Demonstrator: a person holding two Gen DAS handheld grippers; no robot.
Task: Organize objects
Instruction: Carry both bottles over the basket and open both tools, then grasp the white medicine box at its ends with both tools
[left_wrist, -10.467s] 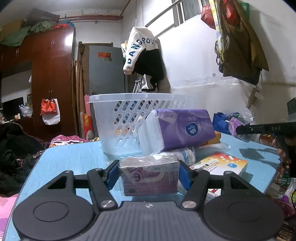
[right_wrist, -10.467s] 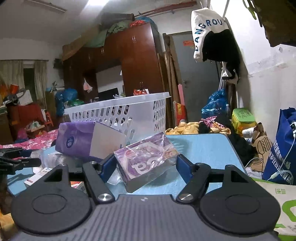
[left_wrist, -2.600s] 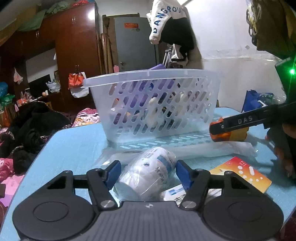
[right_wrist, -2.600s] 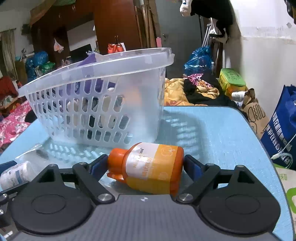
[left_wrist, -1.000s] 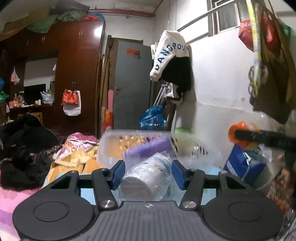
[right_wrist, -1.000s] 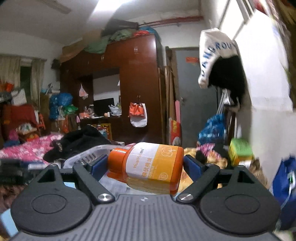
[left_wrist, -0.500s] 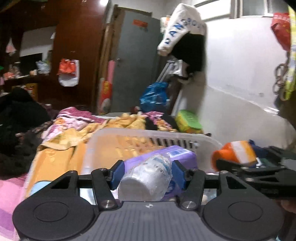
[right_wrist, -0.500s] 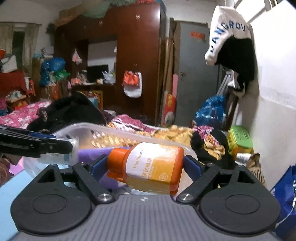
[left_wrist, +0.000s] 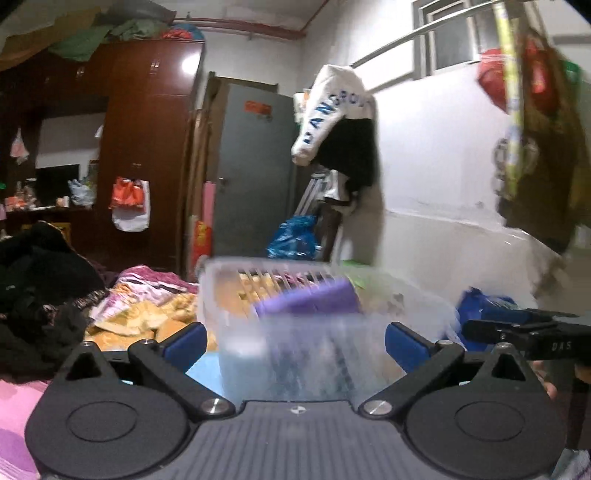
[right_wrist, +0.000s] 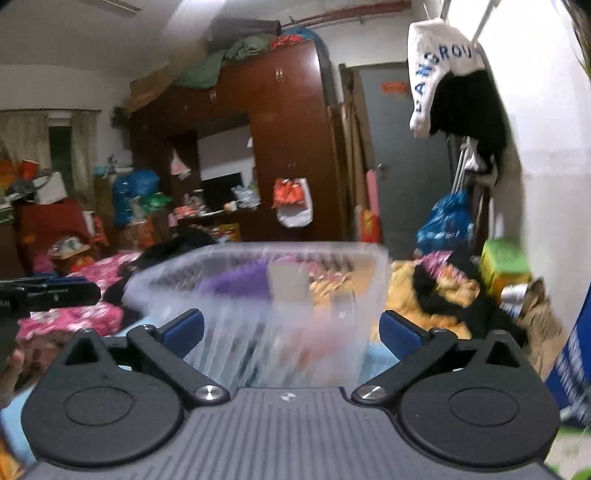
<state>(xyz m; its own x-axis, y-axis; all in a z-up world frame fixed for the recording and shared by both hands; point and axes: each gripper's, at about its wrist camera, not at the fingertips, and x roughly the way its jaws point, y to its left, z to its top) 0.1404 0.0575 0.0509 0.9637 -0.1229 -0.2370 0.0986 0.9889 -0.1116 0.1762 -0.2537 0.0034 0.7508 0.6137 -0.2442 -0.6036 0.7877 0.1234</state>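
Note:
A translucent white laundry basket (left_wrist: 229, 291) stands on the blue table, blurred by motion, also in the right wrist view (right_wrist: 369, 258). A purple tissue pack (left_wrist: 306, 301) sticks up inside it and shows in the right wrist view too (right_wrist: 236, 282). My left gripper (left_wrist: 295, 341) is open and empty, just in front of and above the basket's near wall. My right gripper (right_wrist: 291, 330) is open and empty, at the basket's other side. The right gripper shows in the left wrist view (left_wrist: 517, 332). The left gripper shows in the right wrist view (right_wrist: 48, 293).
The blue table (left_wrist: 205, 369) shows under the basket. A bed with clothes (left_wrist: 44, 288) lies to the left. A wardrobe (right_wrist: 288, 140), a grey door (left_wrist: 251, 177) and hanging clothes (left_wrist: 340, 125) stand behind. A blue bag (right_wrist: 569, 365) is at the right.
Both grippers have opened. The plastic-wrapped white roll has left the left gripper and the orange bottle the right one, over the basket. Both views have tilted up and back.

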